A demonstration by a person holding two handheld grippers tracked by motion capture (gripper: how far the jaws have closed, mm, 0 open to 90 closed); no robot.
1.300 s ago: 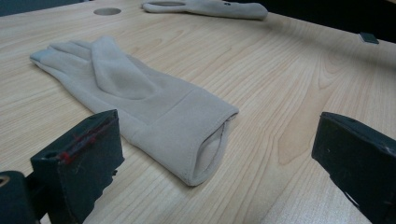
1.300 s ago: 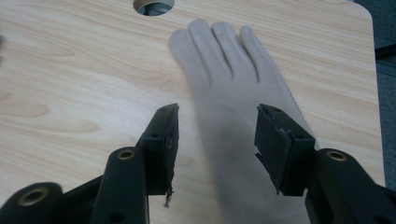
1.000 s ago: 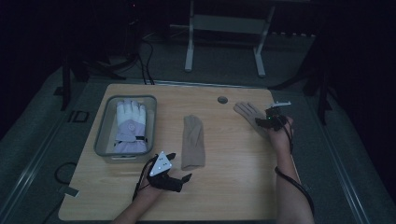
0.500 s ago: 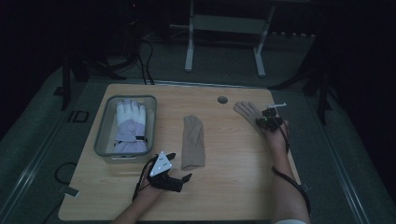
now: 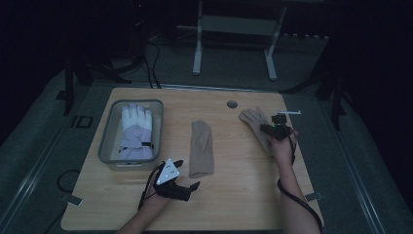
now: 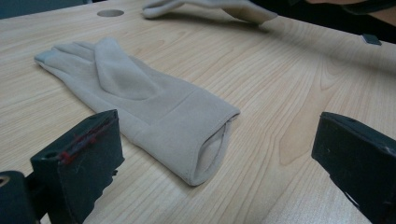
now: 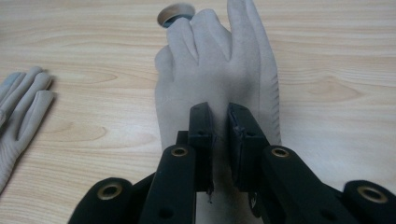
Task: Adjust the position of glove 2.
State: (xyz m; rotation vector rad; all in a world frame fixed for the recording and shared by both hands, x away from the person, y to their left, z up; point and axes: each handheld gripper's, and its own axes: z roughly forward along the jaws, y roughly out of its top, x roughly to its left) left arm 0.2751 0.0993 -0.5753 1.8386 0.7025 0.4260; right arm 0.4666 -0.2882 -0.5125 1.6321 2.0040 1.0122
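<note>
Gloves: two beige, one white in tray; right claw clamped on beige, left claw apart.

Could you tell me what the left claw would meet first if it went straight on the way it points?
Probably the cuff of the middle glove: it lies straight ahead between the left claw's open jaws, though depth is hard to judge.

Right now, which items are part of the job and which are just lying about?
In play:
- beige glove pinched in the right tongs
- its mate mid-table, before the open left tongs

Lying about:
- white and lilac glove in the grey bin
- table hole
</note>
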